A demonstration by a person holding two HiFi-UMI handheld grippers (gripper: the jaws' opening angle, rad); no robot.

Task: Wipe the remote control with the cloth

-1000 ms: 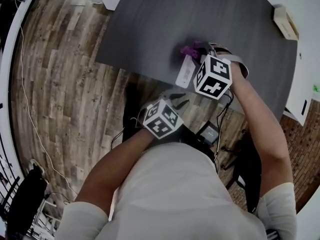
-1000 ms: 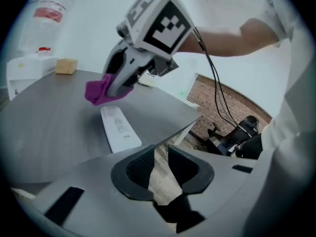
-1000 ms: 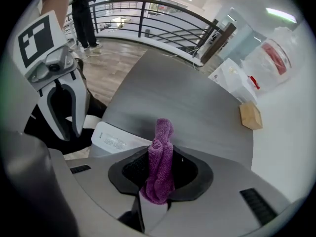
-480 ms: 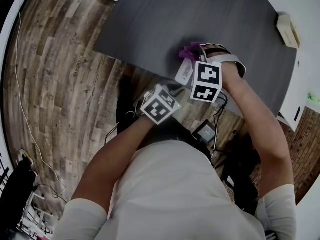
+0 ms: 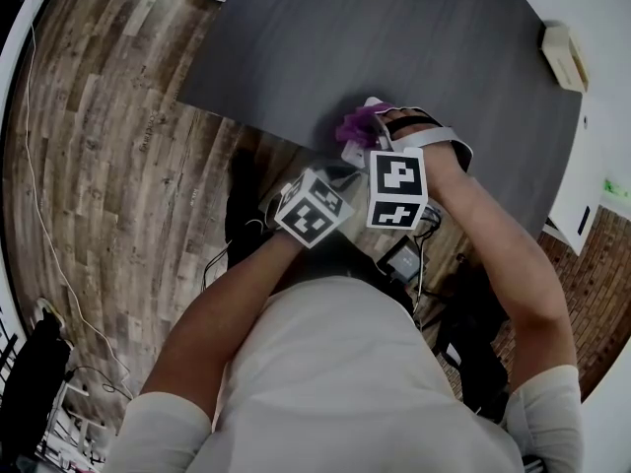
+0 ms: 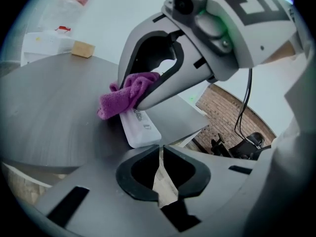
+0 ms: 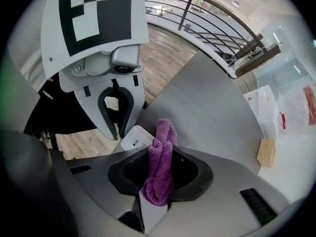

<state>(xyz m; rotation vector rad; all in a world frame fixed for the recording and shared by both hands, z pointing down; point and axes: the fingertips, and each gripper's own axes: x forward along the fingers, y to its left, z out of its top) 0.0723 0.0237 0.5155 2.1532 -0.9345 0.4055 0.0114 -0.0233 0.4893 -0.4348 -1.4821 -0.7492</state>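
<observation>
1. The remote control (image 6: 140, 128) is a slim white plastic bar with rounded corners. It lies flat at the near edge of the surface (image 5: 394, 37), a dark grey top with a fine, brushed-looking grain.
2. The cloth (image 7: 162, 164) is purple, with a looped terry-like nap, bunched into soft folds.
3. The right gripper (image 7: 163, 154) points steeply down, its jaws clenched on the cloth. One folded end sticks out past the tips and rests on the far part of the remote control.
4. The left gripper (image 6: 161, 154) has just been closing its jaws. They now stand together with nothing visible between them, and the near end of the remote control lies just ahead of the tips.
5. A small tan block (image 6: 82, 49) sits at the far edge of the surface, well apart from both grippers.
6. Below the surface is a floor (image 5: 99, 166) of weathered wood planks.
</observation>
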